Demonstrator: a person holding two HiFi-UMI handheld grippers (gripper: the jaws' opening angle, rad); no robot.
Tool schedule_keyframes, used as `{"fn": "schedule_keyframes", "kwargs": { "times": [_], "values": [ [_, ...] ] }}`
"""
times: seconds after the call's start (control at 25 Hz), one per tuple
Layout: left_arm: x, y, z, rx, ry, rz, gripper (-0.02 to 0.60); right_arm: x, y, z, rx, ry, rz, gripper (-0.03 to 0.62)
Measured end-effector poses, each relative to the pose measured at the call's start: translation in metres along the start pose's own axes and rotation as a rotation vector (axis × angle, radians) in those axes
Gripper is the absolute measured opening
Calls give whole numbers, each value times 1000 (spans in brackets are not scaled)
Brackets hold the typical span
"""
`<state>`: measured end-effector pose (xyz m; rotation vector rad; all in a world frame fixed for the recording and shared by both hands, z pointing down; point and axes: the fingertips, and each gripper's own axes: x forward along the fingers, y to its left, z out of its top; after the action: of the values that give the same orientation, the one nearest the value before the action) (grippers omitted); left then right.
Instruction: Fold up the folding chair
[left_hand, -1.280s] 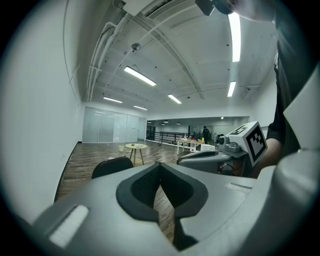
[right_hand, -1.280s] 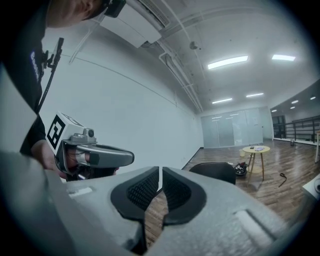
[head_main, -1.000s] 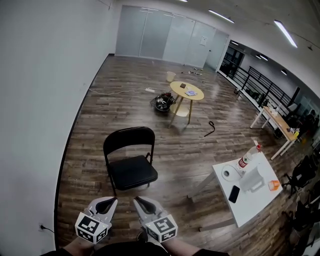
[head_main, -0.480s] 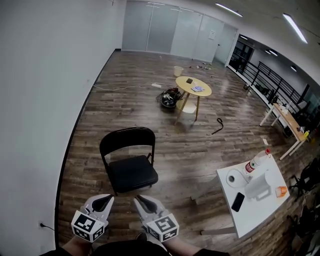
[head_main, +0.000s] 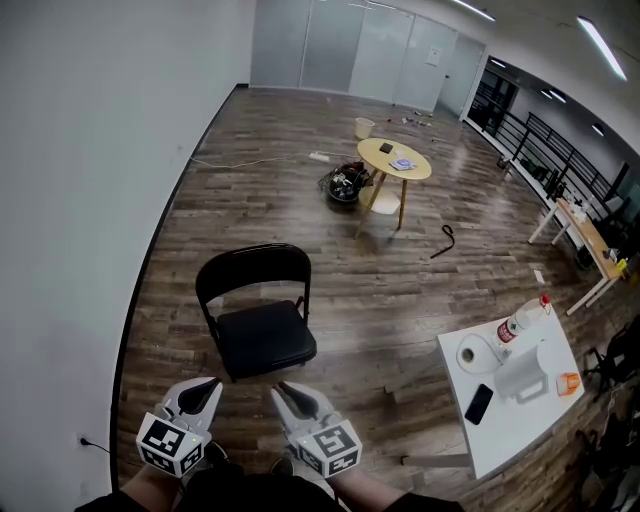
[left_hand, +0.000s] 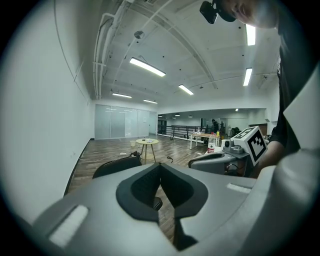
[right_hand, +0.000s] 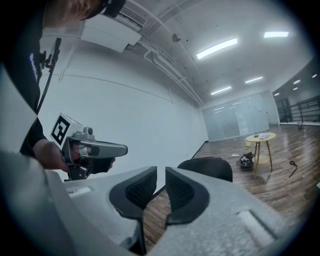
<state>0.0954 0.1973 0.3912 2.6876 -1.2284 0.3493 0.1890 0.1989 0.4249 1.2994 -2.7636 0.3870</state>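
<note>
Wood floor (head_main: 300, 220): carries all items. Folding chair (head_main: 258, 325): black, unfolded, upright near left wall, just ahead of both grippers, untouched. Left gripper (head_main: 207, 384): jaws clenched together, empty. Right gripper (head_main: 286, 388): jaws just been opening, narrowly parted, nothing between.

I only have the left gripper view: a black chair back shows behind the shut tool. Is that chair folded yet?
Observer: No. In the head view the chair stands fully unfolded on the floor.
Operator: The right tool shows only side-on here. What are its jaws doing?
Observer: In its own view the right tool has its jaws slightly apart. They have just been opening, and nothing is between them.
Operator: Is either tool on the chair?
Observer: No. From above, the left tool and the right one are both short of the chair's front edge, and neither touches it.
</note>
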Motion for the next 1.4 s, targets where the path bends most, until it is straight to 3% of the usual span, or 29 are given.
{"fn": "schedule_keyframes", "kwargs": {
  "times": [0.44,1.4],
  "values": [
    [16,35,12,18,-12,-50,3,27,-12,-2,12,29,-60,55],
    [73,195,25,84,-2,-238,44,137,-41,9,45,80,-332,80]
  ]
}}
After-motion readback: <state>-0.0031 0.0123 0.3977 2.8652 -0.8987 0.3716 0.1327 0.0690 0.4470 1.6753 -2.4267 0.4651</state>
